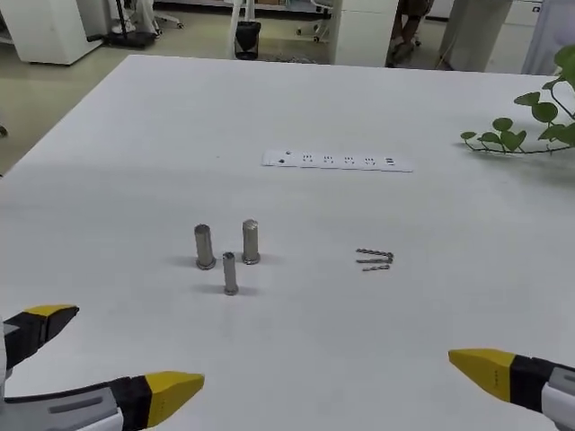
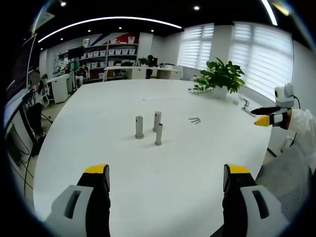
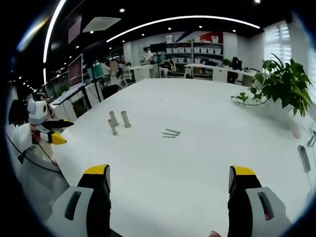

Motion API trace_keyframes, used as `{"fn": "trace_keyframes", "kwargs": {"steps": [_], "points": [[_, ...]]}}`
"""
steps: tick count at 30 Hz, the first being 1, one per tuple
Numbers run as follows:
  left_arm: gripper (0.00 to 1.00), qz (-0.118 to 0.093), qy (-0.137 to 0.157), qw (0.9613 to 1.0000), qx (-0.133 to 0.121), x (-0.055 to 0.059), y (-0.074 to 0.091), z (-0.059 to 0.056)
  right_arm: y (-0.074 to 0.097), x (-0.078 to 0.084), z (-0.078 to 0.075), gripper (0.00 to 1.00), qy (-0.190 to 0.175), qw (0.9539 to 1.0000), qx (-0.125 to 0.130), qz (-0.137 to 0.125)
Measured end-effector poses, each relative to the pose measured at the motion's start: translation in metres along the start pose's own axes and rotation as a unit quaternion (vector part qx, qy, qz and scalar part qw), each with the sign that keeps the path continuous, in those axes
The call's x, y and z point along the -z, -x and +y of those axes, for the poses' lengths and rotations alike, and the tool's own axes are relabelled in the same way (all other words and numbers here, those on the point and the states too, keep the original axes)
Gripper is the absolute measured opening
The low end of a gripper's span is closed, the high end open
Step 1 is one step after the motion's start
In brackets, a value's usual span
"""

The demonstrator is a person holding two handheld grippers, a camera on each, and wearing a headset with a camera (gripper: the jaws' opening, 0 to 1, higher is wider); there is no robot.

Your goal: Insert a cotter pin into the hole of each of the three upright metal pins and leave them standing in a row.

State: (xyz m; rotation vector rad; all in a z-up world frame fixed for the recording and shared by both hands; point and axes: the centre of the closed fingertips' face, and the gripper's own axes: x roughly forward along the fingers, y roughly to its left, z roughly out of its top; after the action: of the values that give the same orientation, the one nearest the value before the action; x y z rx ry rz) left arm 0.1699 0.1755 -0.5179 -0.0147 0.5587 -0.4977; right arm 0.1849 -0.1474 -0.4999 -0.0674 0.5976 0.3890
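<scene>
white table [image 1: 377, 108] in an open office. head view: looks down on three metal pins [image 1: 230, 271] upright in a tight cluster left of centre, cotter pins [image 1: 375, 259] lying loose well to their right, power strip [image 1: 338, 161] beyond, plant [image 1: 530, 117] at the far right edge. left gripper view: left gripper [image 2: 167, 170] with jaws spread wide, holding nothing, metal pins ahead. right gripper view: right gripper [image 3: 170, 172] likewise wide and empty, cotter pins ahead, metal pins to their left.

— Where does the head view look from?
— Above the near edge of the table [image 1: 377, 117], down at the pins [image 1: 231, 272].
— And the gripper views?
— Low, from either side, both facing the same pins.
</scene>
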Motion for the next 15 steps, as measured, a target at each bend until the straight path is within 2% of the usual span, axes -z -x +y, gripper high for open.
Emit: {"fn": "trace_keyframes", "kwargs": {"steps": [8, 11, 12, 13, 15], "points": [[0.91, 0.014, -0.037, 0.9991, 0.011, -0.006, -0.014, 0.001, -0.002, 0.0, 0.0, 0.98, 0.005, 1.0, 0.0, 0.005], [0.92, 0.009, -0.048, 0.9988, 0.01, -0.012, -0.02, 0.001, -0.003, -0.001, 0.0, 0.98, 0.006, 1.0, 0.0, 0.004], [0.93, 0.01, -0.044, 0.9989, 0.01, -0.014, -0.022, 0.002, -0.003, -0.001, 0.0, 0.98, 0.005, 1.0, 0.0, 0.004], [0.94, -0.001, -0.036, 0.9993, 0.006, -0.019, -0.026, 0.003, -0.004, -0.001, 0.0, 0.98, 0.004, 1.0, 0.0, 0.004], [0.95, -0.004, -0.038, 0.9992, 0.011, -0.023, -0.029, 0.001, -0.005, -0.001, 0.0, 0.98, 0.003, 1.0, -0.001, 0.006]]}}
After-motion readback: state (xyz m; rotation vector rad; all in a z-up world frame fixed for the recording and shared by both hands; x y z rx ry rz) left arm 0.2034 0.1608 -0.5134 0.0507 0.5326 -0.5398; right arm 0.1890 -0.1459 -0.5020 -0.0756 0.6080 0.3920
